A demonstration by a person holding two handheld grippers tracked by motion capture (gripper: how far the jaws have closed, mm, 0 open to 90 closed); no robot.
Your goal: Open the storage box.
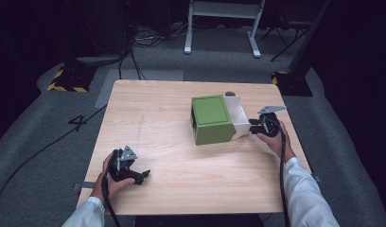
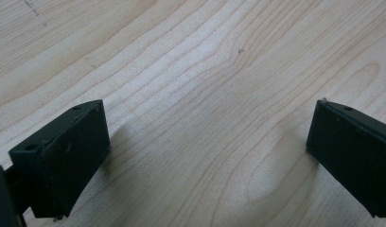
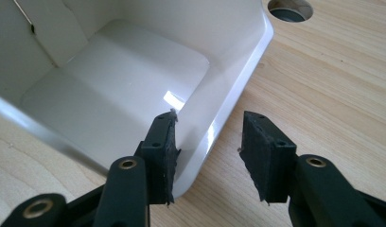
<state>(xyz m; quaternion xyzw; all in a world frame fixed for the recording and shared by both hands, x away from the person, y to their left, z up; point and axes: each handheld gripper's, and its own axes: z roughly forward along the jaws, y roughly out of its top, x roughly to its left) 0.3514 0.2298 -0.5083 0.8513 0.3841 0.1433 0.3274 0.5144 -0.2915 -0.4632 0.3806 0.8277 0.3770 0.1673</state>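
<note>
On a pale wooden tabletop (image 1: 172, 156), a person holds one gripper in each hand beside a green box with a white drawer.

One tabletop carries one green box (image 1: 210, 119), right of centre, with one white tray-like drawer (image 1: 239, 118) slid out of its right side. Just behind the drawer, one round hole (image 3: 289, 9) pierces the wood. Two grippers are present. The left gripper (image 1: 140, 175) rests near the front left edge, well apart from the box, fingers (image 2: 63, 161) spread wide over bare wood. The right gripper (image 3: 207, 153) sits at the drawer's outer rim, fingers open astride it, one inside the tray and one outside, not yet pinching. My judgement: the rim looks glossy and thin, so a closing pinch could slip off, or a pull could drag the whole unheld box instead of the drawer.
</note>
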